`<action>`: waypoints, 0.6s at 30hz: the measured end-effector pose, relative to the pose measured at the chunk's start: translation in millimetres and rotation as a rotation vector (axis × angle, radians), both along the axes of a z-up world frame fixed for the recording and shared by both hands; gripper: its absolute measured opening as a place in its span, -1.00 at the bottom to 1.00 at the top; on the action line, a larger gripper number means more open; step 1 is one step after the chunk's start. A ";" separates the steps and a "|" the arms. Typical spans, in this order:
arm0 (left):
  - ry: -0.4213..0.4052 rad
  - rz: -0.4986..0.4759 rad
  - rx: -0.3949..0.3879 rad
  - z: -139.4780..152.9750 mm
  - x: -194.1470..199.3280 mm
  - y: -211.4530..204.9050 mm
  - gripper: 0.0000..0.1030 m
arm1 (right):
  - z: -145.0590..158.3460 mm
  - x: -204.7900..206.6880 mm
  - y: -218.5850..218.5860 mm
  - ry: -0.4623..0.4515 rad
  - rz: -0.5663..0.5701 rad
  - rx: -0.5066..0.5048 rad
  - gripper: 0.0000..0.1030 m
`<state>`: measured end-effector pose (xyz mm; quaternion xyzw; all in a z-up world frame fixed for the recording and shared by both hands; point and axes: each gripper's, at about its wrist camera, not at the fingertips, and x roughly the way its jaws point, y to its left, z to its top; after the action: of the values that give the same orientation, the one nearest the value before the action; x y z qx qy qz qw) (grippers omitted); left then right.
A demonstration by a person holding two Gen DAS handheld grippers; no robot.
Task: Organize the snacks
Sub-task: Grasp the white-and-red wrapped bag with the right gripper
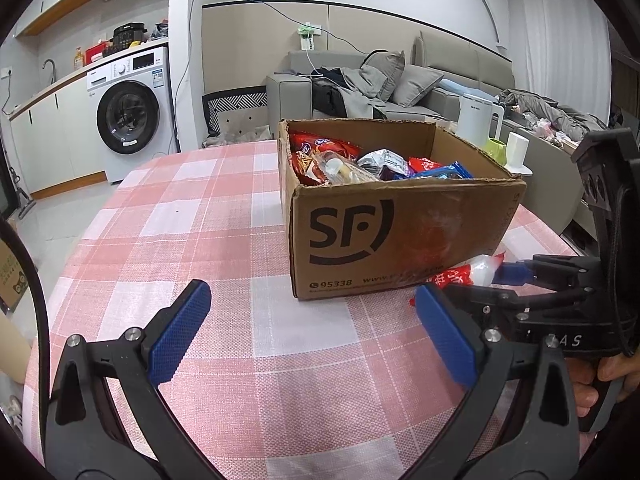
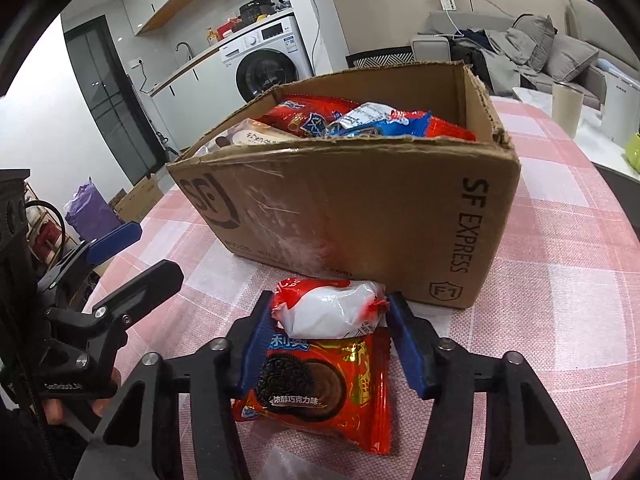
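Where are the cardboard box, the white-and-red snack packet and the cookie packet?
cardboard box (image 2: 360,216): right wrist view, front wall.
white-and-red snack packet (image 2: 328,308): right wrist view, white middle.
cookie packet (image 2: 320,392): right wrist view, cookie picture.

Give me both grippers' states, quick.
Left gripper: open, nothing between its blue pads.
Right gripper: closed on the white-and-red plastic snack packet, above a red cookie packet.

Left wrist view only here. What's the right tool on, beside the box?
Observer: A white-and-red plastic snack packet; the right tool has a pad against each end.
Operator: Anything under it?
Observer: Yes, a red foil chocolate-cookie packet lies flat on the pink checked tablecloth, partly under the white one.
Operator: Box clearance?
Observer: The white packet sits close to the brown cardboard box, near its corner; cannot tell if they touch.
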<state>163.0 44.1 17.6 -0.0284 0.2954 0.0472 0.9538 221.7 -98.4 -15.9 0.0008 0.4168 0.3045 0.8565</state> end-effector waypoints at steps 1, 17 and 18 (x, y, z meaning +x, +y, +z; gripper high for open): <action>0.000 0.000 0.000 -0.1 0.4 -0.1 0.97 | 0.2 -0.9 -0.4 -0.002 0.000 0.000 0.04; 0.046 -0.076 -0.037 -4.3 1.8 -14.5 0.97 | 34.3 -18.4 -25.1 -0.046 0.022 0.056 0.01; 0.047 -0.082 -0.031 -4.6 1.5 -17.7 0.97 | 37.8 -19.3 -27.3 -0.047 0.025 0.057 0.01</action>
<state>164.5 26.4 13.1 -0.0300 0.3195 0.0042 0.9471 202.5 -125.7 21.9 0.0128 0.3878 0.3268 0.8618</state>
